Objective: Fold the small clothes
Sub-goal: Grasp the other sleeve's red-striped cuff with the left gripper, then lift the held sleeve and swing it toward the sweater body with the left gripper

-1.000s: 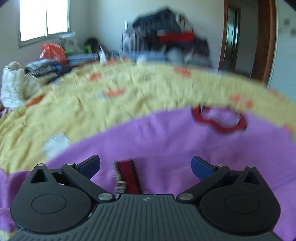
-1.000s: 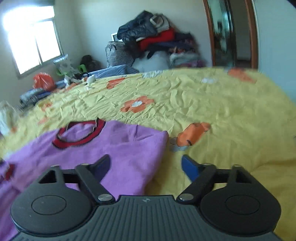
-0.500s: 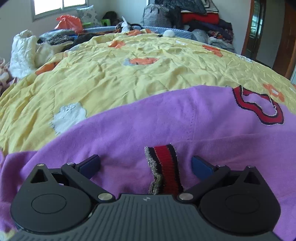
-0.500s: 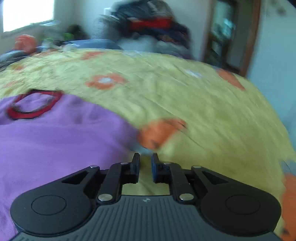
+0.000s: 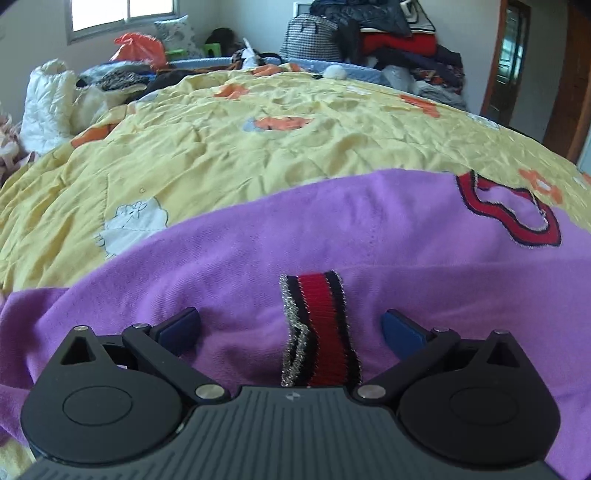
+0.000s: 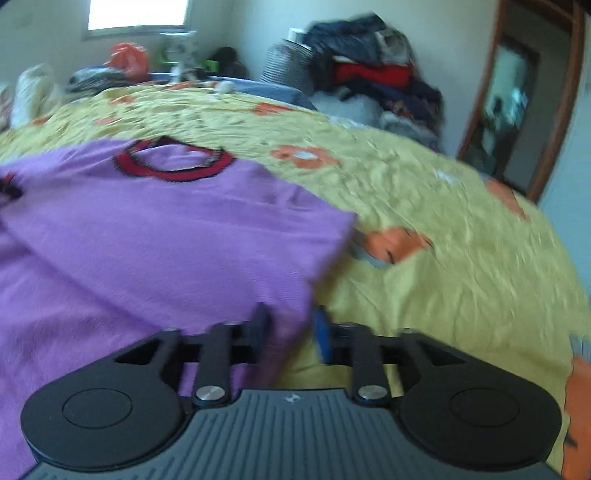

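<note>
A purple sweater (image 5: 369, 236) with a red and black neckband (image 5: 517, 218) lies flat on the yellow flowered bedspread (image 5: 258, 155). My left gripper (image 5: 290, 321) is wide open just above it. The red, black and silver striped cuff (image 5: 317, 325) lies between its blue pads (image 5: 399, 332) without touching them. In the blurred right wrist view the sweater (image 6: 147, 229) fills the left half. My right gripper (image 6: 290, 321) stands at the sweater's right edge, its jaws narrowly apart and opening. A fold of purple cloth lies between them, and the pads do not press on it.
Beyond the bed's far edge stands a pile of dark and red clothes (image 5: 388, 33) on a checked bag. A white quilted bundle (image 5: 48, 99) and an orange bag (image 5: 140, 44) lie at the far left. A wooden door frame (image 6: 554, 110) is at the right.
The right gripper went from wide open to nearly shut over the bedspread, then swung left to the sweater's edge and parted a little. The left gripper settled over the cuff and then stayed still.
</note>
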A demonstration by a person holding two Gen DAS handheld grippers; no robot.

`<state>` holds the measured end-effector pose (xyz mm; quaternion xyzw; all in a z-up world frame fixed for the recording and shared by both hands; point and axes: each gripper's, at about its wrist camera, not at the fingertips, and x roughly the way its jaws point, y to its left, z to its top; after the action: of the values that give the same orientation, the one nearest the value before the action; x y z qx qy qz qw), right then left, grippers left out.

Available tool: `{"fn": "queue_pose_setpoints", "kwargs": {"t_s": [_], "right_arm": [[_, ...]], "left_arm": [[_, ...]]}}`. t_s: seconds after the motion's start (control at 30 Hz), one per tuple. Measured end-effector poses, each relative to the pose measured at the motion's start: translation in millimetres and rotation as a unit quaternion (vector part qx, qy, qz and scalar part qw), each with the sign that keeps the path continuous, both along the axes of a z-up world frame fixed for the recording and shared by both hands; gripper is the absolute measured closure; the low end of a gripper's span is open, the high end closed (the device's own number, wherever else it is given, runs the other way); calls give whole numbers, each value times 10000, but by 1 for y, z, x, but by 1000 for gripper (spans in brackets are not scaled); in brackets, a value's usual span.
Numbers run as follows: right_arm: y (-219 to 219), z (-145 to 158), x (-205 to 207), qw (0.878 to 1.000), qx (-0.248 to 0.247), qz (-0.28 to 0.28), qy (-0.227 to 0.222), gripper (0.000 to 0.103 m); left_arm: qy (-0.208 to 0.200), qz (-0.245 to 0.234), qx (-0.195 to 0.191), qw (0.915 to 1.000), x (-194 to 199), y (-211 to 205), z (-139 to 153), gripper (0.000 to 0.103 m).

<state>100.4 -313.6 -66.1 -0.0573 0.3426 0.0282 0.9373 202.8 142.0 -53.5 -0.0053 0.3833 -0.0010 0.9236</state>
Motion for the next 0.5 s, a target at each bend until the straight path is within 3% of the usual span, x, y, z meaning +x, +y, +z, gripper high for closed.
{"fn": "queue_pose_setpoints", "kwargs": {"t_s": [0.1,0.13,0.2,0.23,0.37,0.5], "right_arm": [[9,14,0,9992,344,-217,38,70],[16,20,-1,9988,447,-167,-65,64],[34,26,2,9974,698,20,-152,31],[44,29,3,9965,815,143,-131,9],[81,31,10,9908,1225,580,19,5],[112,25,5,9908,1062,840,70,5]], "left_arm": [[71,61,-115,9999,-8,4,6,0],[50,76,-155,9998,-12,7,7,0],[119,141,-46,9998,-14,15,3,0],[43,135,-85,9999,-18,22,3,0],[-5,671,-191,9976,-38,72,8,0],[-392,1057,-631,9916,-68,150,22,0]]}}
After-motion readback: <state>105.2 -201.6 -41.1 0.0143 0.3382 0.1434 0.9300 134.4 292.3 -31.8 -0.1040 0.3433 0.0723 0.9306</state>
